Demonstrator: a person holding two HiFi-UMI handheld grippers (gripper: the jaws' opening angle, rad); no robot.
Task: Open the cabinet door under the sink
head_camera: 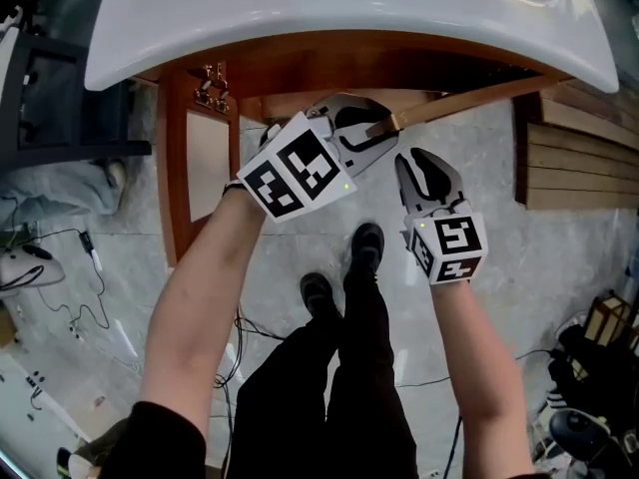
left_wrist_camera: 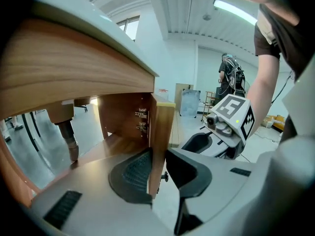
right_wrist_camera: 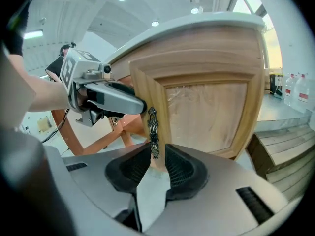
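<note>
The right cabinet door point(head_camera: 459, 98) under the white sink point(head_camera: 349, 8) stands swung out, seen edge-on. My left gripper point(head_camera: 357, 128) is shut on its free edge; in the left gripper view the wooden edge point(left_wrist_camera: 160, 127) stands between the pads of that gripper point(left_wrist_camera: 156, 154). My right gripper point(head_camera: 409, 163) is open, a little off the door's end. In the right gripper view the ornate metal handle point(right_wrist_camera: 153, 129) hangs just beyond the tips of that gripper point(right_wrist_camera: 156, 151), with the door panel point(right_wrist_camera: 206, 112) behind it. The left door point(head_camera: 205, 168) is open too.
Inside the cabinet hang a drain pipe point(left_wrist_camera: 69, 136) and door hinges point(left_wrist_camera: 141, 122). Stacked wooden boards point(head_camera: 579, 158) lie at the right and cables point(head_camera: 60, 267) on the floor at the left. My shoes point(head_camera: 364, 242) stand below the door. Water bottles point(right_wrist_camera: 295, 90) stand far right.
</note>
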